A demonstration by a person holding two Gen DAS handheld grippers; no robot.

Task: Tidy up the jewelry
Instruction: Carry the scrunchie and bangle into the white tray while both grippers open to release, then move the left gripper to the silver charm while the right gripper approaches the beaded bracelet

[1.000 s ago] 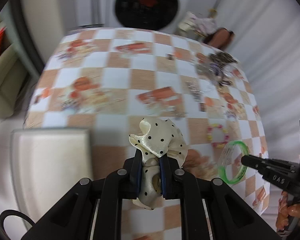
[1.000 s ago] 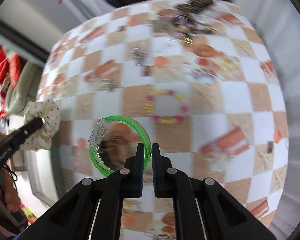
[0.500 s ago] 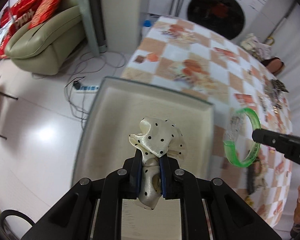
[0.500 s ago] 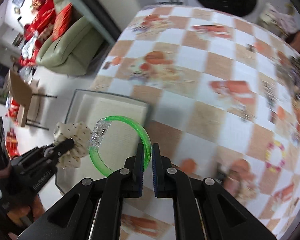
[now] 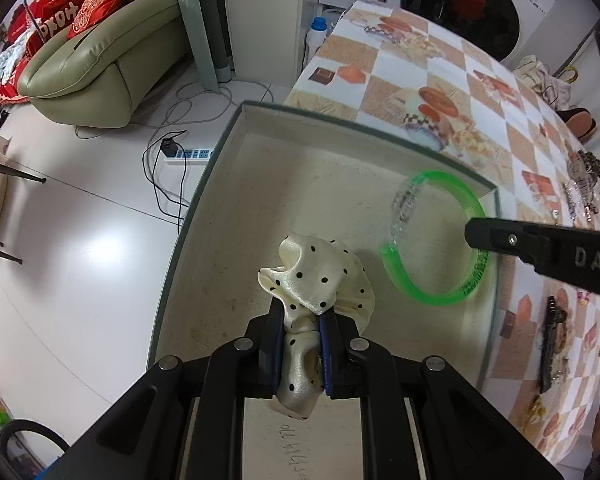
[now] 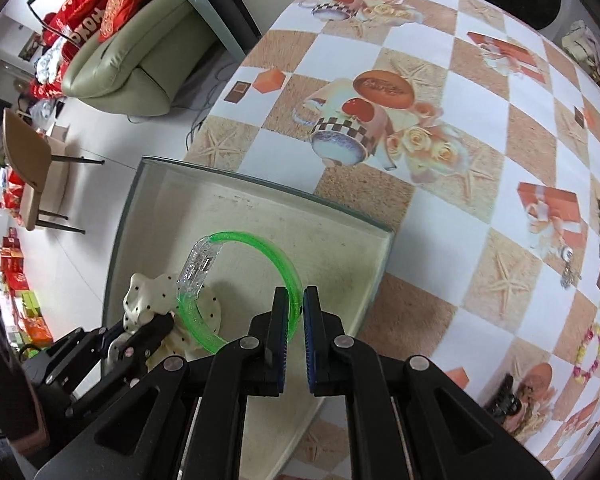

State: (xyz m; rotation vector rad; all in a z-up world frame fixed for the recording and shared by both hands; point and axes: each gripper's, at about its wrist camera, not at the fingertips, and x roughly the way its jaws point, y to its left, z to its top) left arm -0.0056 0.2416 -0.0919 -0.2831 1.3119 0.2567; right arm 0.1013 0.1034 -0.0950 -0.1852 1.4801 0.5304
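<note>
My left gripper (image 5: 300, 314) is shut on a cream satin scrunchie with black dots (image 5: 314, 274), held above the beige floor of a shallow open box (image 5: 320, 176). The right gripper (image 6: 295, 300) is shut on a translucent green bangle (image 6: 256, 240) with a clear clasp, and hangs over the same box (image 6: 320, 224) near its right wall. In the left wrist view the bangle (image 5: 436, 298) and the right gripper's black finger (image 5: 500, 238) enter from the right. The right wrist view shows the scrunchie (image 6: 148, 292) and left gripper (image 6: 156, 326) at lower left.
The box sits at the left end of a table with a checked tablecloth (image 6: 440, 184). A pink and yellow bead bracelet (image 6: 590, 354), a black hair clip (image 5: 550, 344) and several metal pieces (image 5: 584, 188) lie farther right. Beyond the table edge are floor, a power strip (image 5: 188, 154) and a sofa (image 5: 100, 68).
Both grippers have swept left from above the tablecloth to above the box and come lower, each keeping its hold. The views have rolled as the wrists turned.
</note>
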